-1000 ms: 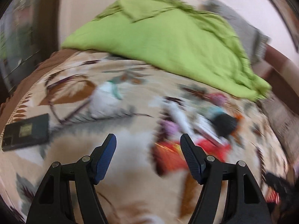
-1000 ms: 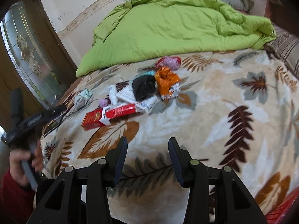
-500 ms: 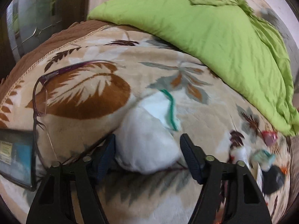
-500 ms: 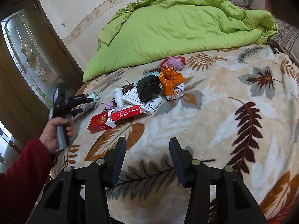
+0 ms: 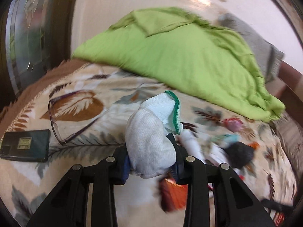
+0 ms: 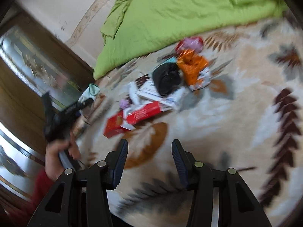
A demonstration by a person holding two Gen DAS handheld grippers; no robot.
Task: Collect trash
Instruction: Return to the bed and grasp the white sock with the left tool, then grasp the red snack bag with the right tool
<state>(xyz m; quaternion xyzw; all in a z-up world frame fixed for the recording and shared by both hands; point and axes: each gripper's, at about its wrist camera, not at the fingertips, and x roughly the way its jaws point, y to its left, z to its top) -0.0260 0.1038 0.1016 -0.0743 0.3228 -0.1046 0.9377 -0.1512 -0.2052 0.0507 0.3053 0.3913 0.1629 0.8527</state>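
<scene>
A white knitted sock with a green hem sits between the pads of my left gripper, whose jaws are closing and pressing on it. It is lifted above the leaf-patterned blanket. The right wrist view shows the same sock at the tip of the left gripper, held by a hand. Mid-blanket lies a trash pile: a red carton, a black bag, an orange wrapper and a pink wrapper. My right gripper hangs open and empty in front of the pile.
A green quilt covers the far end of the bed. Eyeglasses and a dark phone lie on the blanket at the left. A glass-panelled wooden door stands beside the bed's left edge.
My left gripper went to the sock, closed on it and lifted it off the blanket, swinging back toward the pile. The right gripper rolled and moved nearer the pile, still open.
</scene>
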